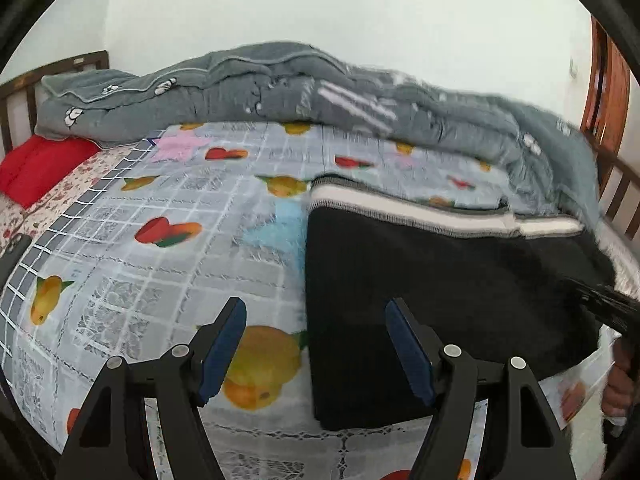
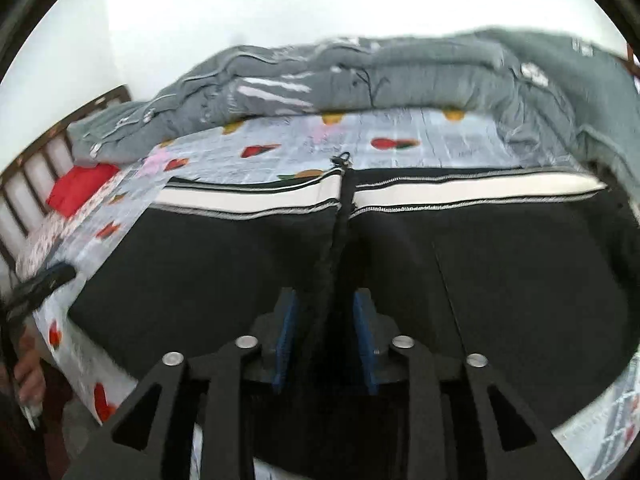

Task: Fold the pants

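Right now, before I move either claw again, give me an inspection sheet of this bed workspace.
Surface: bed sheet, fruit print, pants on its near right part.
Job's things: black pants, white-striped waistband away from the cameras, drawstring running down the middle.
Clutter: grey quilt heaped along the far side; red pillow at the left.
Grippers: left claw open over the pants' left edge, holding nothing; right claw partly open astride the drawstring, pads not pressing.
Cables: nothing seen.
Surroundings: white wall, wooden bed frame.
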`<state>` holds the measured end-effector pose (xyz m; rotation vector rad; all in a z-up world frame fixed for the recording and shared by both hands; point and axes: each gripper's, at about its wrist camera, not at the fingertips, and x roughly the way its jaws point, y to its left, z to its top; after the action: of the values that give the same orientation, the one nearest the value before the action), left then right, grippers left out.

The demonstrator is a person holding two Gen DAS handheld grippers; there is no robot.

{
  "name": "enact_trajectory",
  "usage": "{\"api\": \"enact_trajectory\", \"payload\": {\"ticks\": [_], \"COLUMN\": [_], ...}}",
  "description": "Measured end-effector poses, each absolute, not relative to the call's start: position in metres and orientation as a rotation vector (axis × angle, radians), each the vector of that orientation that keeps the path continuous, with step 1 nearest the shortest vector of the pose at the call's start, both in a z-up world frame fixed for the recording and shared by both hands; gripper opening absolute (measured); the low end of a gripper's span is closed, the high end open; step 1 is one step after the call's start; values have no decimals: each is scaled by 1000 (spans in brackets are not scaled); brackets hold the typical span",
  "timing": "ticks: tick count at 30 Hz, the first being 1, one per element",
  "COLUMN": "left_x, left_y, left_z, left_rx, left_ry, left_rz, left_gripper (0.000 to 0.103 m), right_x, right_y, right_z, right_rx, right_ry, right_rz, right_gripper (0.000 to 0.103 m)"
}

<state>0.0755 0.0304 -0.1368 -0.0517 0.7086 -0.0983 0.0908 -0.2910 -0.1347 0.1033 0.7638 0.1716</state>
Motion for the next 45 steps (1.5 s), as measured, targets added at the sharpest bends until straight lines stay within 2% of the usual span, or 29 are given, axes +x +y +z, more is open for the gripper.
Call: {"api": "enact_trajectory", "payload": {"ticks": [5, 9, 15, 29, 35, 45], "left_x": [80, 81, 77, 82, 100, 146], "left_y": [22, 21, 16, 19, 14, 2], "left_z": [-173, -168, -169, -167, -139, -131], "left_rx": [-52, -60, -42, -87, -50, -47], "left_ry": [814, 837, 833, 834, 773, 813], "left_rz": [-51, -34, -12, -36, -60, -132], "left_gripper": [73, 73, 73, 71, 69, 69], "right_x": [70, 83, 74, 66, 48, 35], "right_y": [-285, -289, -281, -289, -348, -511], "right_z": [-160, -162, -166, -158, -122, -134], "right_rx": [23, 108, 85, 118, 94, 272], "right_ry": [746, 794, 790, 805, 655, 731], "right_rz": [159, 172, 165, 189, 34, -307], "right_gripper": [35, 42, 47, 47, 48, 48]}}
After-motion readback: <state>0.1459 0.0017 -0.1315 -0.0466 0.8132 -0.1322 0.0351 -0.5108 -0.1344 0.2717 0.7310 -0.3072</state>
